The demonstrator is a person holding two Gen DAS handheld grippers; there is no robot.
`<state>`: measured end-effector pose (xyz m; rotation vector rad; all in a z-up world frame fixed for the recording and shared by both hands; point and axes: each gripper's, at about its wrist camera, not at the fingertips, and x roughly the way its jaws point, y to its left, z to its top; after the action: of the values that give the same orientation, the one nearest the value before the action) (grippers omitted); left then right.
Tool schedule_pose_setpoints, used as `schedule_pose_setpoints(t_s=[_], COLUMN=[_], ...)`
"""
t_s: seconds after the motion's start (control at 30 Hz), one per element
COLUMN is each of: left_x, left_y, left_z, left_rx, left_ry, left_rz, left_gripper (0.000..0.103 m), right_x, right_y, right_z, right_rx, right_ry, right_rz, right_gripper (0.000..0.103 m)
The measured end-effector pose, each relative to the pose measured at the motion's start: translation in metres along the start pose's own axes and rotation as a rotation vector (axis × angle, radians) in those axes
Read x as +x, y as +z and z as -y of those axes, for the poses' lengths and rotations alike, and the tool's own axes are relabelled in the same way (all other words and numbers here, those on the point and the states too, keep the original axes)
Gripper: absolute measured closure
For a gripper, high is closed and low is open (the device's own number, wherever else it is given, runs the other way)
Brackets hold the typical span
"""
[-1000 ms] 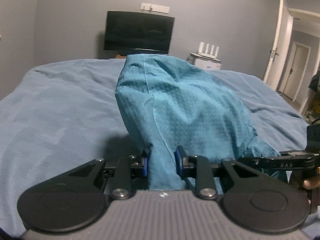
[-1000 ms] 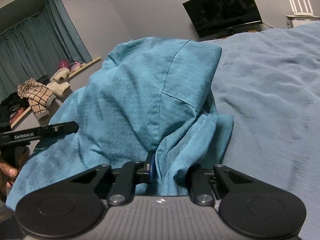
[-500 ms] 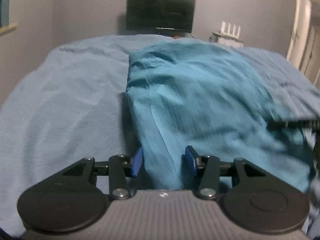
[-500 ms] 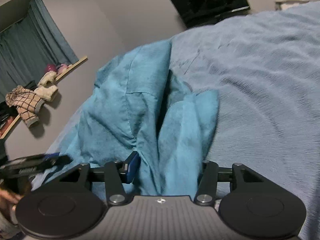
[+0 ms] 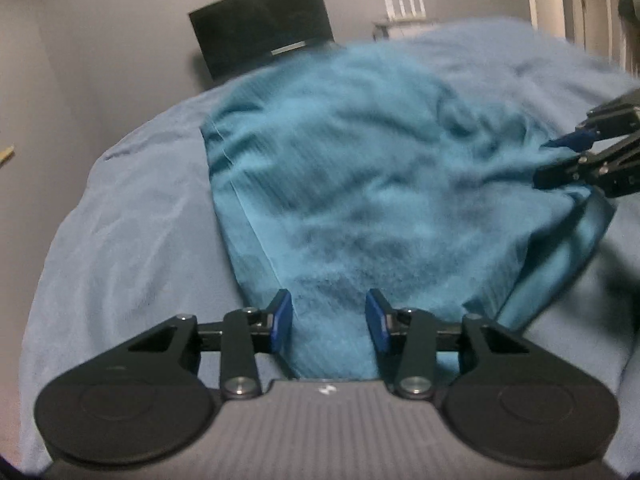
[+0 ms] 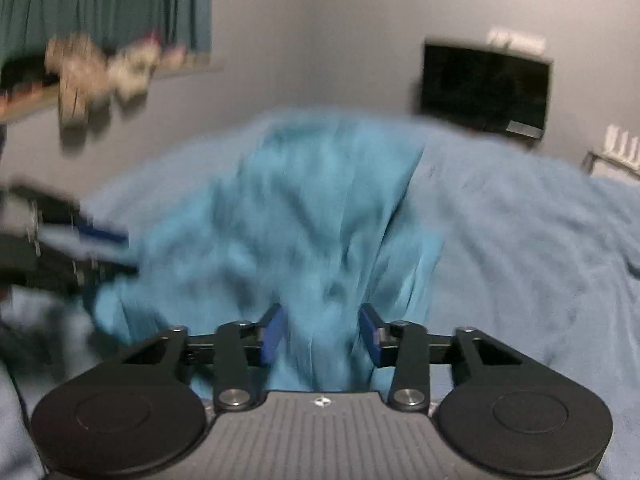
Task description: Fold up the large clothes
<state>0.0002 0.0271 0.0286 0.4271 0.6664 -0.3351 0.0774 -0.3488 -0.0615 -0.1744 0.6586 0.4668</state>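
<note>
Where a second ago both tongs pinched it aloft, the teal garment [image 5: 360, 184] now lies mid-bed [image 5: 120, 240]; left tongs [image 5: 329, 322] and right tongs [image 6: 320, 330] gape, cloth loose between: fold laid, release done.

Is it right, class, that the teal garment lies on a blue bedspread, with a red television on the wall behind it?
One detail is wrong. The television on the wall is black, not red, as the left wrist view shows; the right wrist view agrees. The rest holds: the teal garment lies on the blue bedspread.
</note>
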Motion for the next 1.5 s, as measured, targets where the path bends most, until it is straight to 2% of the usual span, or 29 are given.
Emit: schedule_pose_setpoints(t_s=[0.1, 0.3, 0.5, 0.53, 0.6, 0.67, 0.77, 0.83, 1.0, 1.2, 1.3, 1.5], left_x=[0.009, 0.003, -0.027, -0.034, -0.053, -0.072, -0.094, -0.099, -0.095, -0.08, -0.072, -0.064], left_y=[-0.01, -0.016, -0.017, -0.018, -0.019, -0.021, -0.021, -0.022, -0.027, -0.036, -0.038, -0.039], left_z=[0.007, 0.009, -0.004, -0.006, -0.009, -0.009, -0.002, 0.003, 0.009, 0.009, 0.01, 0.01], left_rx=[0.045, 0.043, -0.06, -0.083, -0.148, -0.192, -0.204, -0.201, -0.195, -0.184, -0.178, -0.187], left_ry=[-0.007, -0.005, -0.048, -0.057, -0.069, -0.084, -0.079, -0.064, -0.042, -0.039, -0.036, -0.053], left_rz=[-0.018, -0.012, -0.01, -0.013, -0.021, -0.005, 0.021, 0.025, 0.013, -0.005, -0.019, -0.036], left_gripper=[0.064, 0.064, 0.061, 0.058, 0.031, 0.022, 0.011, 0.009, 0.009, 0.006, 0.006, 0.005], right_x=[0.018, 0.017, 0.002, -0.003, -0.015, -0.025, -0.044, -0.051, -0.062, -0.046, -0.041, -0.036], right_y=[-0.009, -0.006, -0.003, -0.003, -0.002, -0.002, -0.003, -0.002, -0.01, -0.017, -0.019, -0.022], right_z=[0.005, 0.013, 0.003, 0.001, -0.007, -0.016, -0.029, -0.036, -0.054, -0.07, -0.07, -0.053], right_rx=[0.033, 0.097, 0.106, 0.109, 0.117, 0.123, 0.146, 0.186, 0.194, 0.12, 0.123, 0.21], right_ry=[0.036, 0.075, 0.029, 0.018, -0.003, -0.014, -0.031, -0.044, -0.112, -0.176, -0.169, -0.15], right_rz=[-0.079, -0.142, -0.166, -0.158, -0.132, -0.109, -0.07, -0.055, 0.005, -0.031, -0.04, -0.064], right_gripper=[0.065, 0.065, 0.06, 0.055, 0.043, 0.019, 0.009, 0.002, 0.0, 0.0, 0.0, 0.0])
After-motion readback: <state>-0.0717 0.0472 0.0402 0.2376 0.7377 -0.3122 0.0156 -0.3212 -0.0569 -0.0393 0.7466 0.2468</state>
